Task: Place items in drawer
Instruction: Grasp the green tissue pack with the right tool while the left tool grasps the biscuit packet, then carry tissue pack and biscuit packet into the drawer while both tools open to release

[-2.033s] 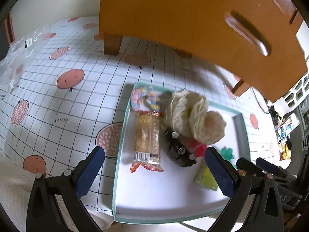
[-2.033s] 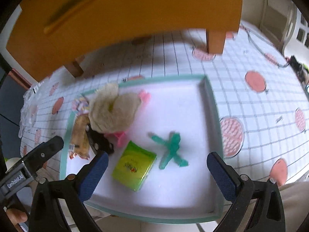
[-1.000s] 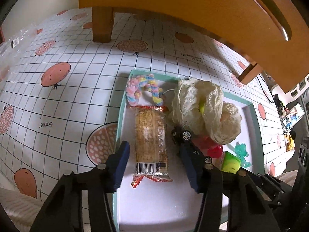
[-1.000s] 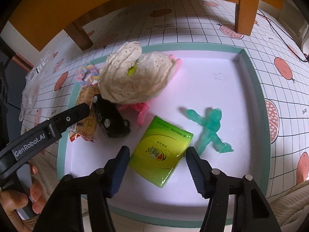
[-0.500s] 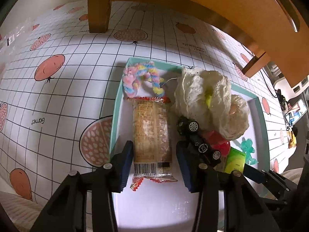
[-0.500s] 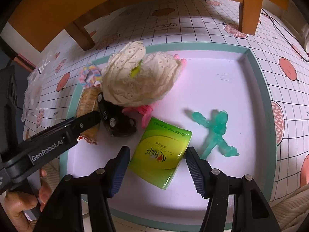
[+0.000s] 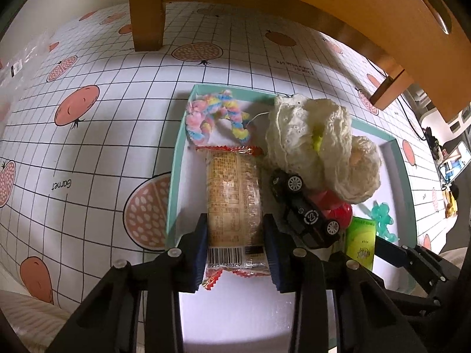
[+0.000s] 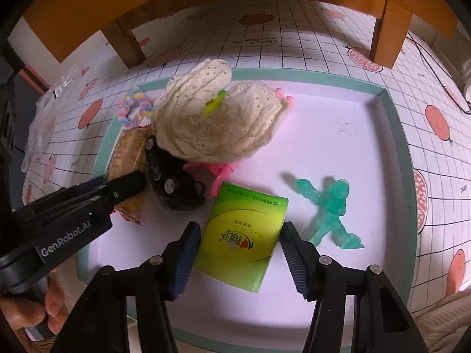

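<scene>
A teal-rimmed white tray (image 7: 176,161) holds the items. My left gripper (image 7: 235,250) is shut on a long snack bar packet (image 7: 234,194), pads pressing both its sides near the barcode end. My right gripper (image 8: 240,253) is open and straddles a green packet (image 8: 244,232), with a small gap at the right pad. Also in the tray are a black toy car (image 8: 173,185), a cream lace cloth (image 8: 212,126), a pastel scrunchie (image 7: 215,117) and a teal figure (image 8: 329,209). The orange wooden drawer unit (image 7: 294,0) stands behind and above the tray.
The tray (image 8: 403,153) sits on a gridded tablecloth with fruit prints (image 7: 88,147). Wooden legs (image 8: 385,35) of the unit stand just beyond the tray. A clear plastic bag (image 8: 47,111) lies at far left. A hand (image 8: 29,317) holds the left gripper's handle.
Both grippers came down and forward into the tray. The left one closed from wide open onto the snack bar. The right one narrowed around the green packet.
</scene>
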The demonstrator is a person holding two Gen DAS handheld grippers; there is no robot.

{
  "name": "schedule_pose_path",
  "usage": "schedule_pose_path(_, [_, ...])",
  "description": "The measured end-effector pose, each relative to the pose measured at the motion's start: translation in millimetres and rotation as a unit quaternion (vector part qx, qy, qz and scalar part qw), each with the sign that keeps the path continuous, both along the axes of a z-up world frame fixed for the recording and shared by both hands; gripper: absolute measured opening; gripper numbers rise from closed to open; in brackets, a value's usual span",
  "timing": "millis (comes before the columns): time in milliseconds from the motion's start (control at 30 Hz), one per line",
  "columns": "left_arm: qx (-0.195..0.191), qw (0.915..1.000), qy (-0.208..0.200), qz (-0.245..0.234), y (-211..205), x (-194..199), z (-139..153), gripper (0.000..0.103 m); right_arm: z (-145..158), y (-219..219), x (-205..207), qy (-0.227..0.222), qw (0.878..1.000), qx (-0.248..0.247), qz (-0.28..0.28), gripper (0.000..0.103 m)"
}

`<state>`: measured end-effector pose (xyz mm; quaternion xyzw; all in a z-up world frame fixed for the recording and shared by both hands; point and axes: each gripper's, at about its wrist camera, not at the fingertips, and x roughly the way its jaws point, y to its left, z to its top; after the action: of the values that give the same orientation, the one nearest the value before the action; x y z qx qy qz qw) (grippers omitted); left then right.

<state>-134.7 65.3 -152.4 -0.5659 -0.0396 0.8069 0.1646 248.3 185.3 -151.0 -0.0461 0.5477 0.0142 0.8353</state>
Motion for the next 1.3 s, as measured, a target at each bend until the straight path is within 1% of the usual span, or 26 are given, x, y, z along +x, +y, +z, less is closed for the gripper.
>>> schedule_pose_path(233, [-0.011, 0.9999, -0.001, -0.010, 2.7, 4.9, 1.6, 0.037, 1.2, -5.2, -5.3, -0.004, 1.000, -0.004, 0.005, 0.056])
schedule_pose_path(433, [-0.013, 0.9999, -0.001, -0.011, 3.2, 3.6, 1.3, 0.037, -0.1, -2.9, -8.5, -0.004, 1.000, -0.018, 0.011, 0.056])
schedule_pose_path(633, [-0.015, 0.9998, 0.001, -0.010, 4.6, 4.3, 1.0, 0.037, 0.4, -5.4, -12.5, -0.003, 1.000, -0.019, 0.013, 0.054])
schedule_pose_path(800, [-0.014, 0.9999, 0.001, -0.008, 4.4, 4.6, 0.9, 0.036, -0.2, -5.8, -12.3, -0.002, 1.000, -0.014, 0.013, 0.053])
schedule_pose_path(1067, [-0.006, 0.9999, -0.008, 0.010, -0.8, 8.4, 1.6, 0.036, 1.6, -14.7, -19.9, 0.003, 1.000, 0.005, 0.003, 0.052])
schedule_pose_path(1267, [0.005, 0.9996, -0.009, 0.026, -7.3, 13.6, 6.1, 0.036, 12.0, -26.7, -25.1, -0.006, 1.000, 0.020, -0.012, 0.052])
schedule_pose_path(1300, [0.007, 0.9995, -0.006, 0.029, -7.8, 15.1, 8.1, 0.036, 15.0, -28.5, -25.7, -0.017, 1.000, 0.005, 0.021, 0.052])
